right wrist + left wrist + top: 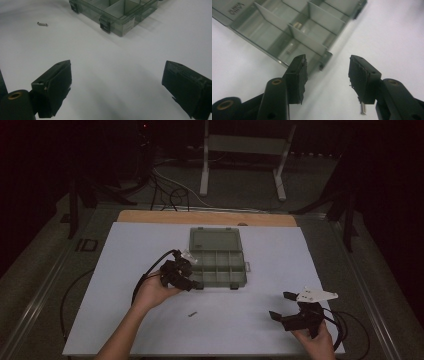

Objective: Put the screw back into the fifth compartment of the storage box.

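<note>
High view: left gripper [192,281] apart, empty, at compartment box's [218,268] 8 o'clock corner; right gripper [281,305] apart, empty; screw [192,313] on bench [240,325].

Open organizer box [218,265] beside left gripper [186,279]

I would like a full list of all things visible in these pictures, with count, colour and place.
compartment box: one, grey-green clear plastic, lid open, middle of the table
screws: two small pale ones inside box compartments
loose screw: one, grey, on the sheet in front of the box
white sheet: one, covering the table
left gripper: one, black, jaws open, nothing between them, at the box's near left corner
right gripper: one, black, jaws open, nothing between them, over the sheet, near right
</note>
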